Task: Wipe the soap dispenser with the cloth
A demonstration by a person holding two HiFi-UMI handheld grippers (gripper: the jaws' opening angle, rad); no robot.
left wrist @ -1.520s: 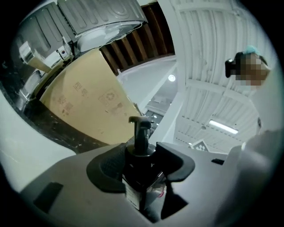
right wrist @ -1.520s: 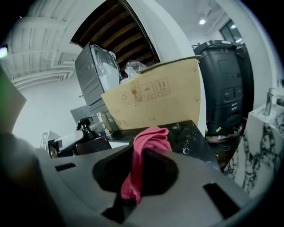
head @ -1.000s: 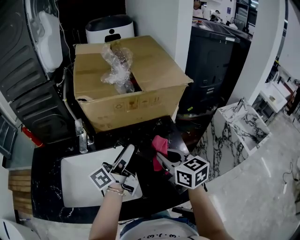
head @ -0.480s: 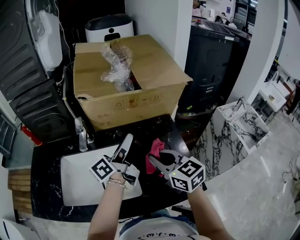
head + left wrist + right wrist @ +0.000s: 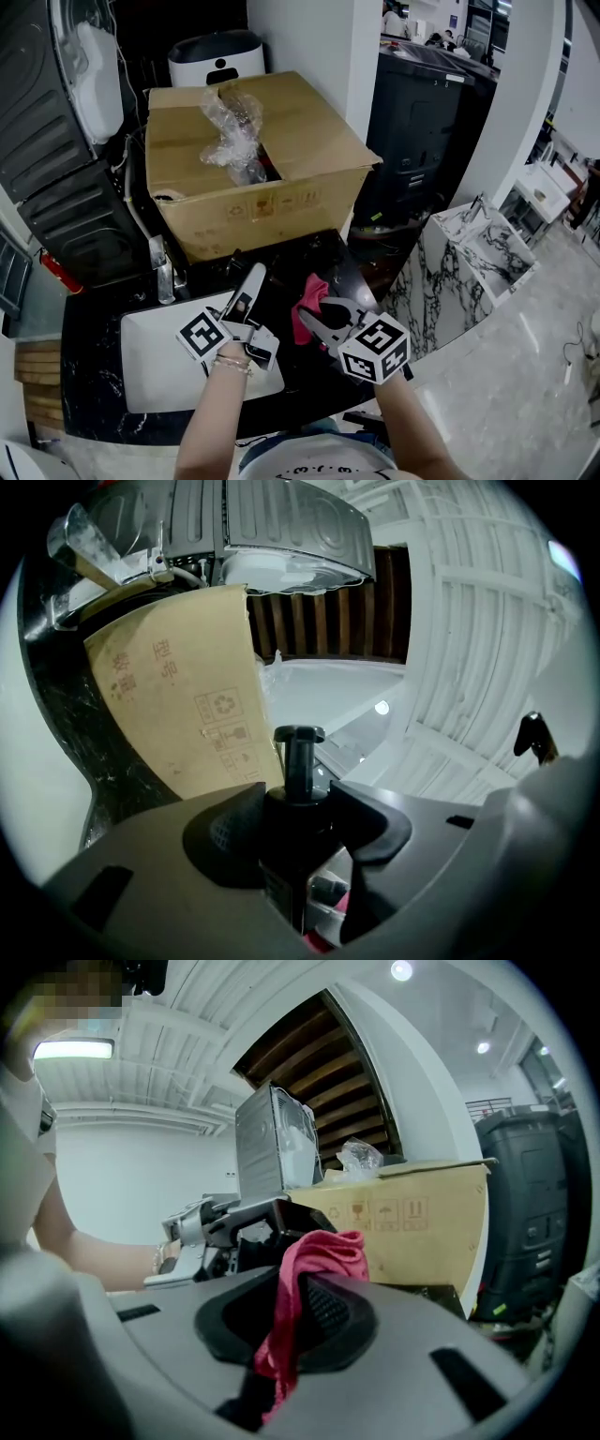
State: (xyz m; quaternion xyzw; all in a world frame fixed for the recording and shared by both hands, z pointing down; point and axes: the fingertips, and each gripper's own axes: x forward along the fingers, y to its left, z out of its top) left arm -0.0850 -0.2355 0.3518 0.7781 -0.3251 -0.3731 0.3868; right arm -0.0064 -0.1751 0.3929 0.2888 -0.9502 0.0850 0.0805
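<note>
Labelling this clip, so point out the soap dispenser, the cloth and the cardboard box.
soap dispenser (image 5: 289,847), left gripper view, on its dark body.
cloth (image 5: 323,1252), right gripper view, on its bunched top.
cardboard box (image 5: 281,211), head view, on its front wall.

The soap dispenser (image 5: 289,850) is showing smooth, dark plastic. The cloth (image 5: 314,1258) is appearing as soft, matt pink fabric. The cardboard box (image 5: 309,141) is presenting matt brown paperboard, its clear film (image 5: 234,131) is glinting, crinkled, and the counter (image 5: 94,328) is gleaming as polished, veined black stone.

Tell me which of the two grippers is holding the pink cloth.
The right gripper pinches the pink cloth; the left gripper clamps the dark soap dispenser instead.
</note>
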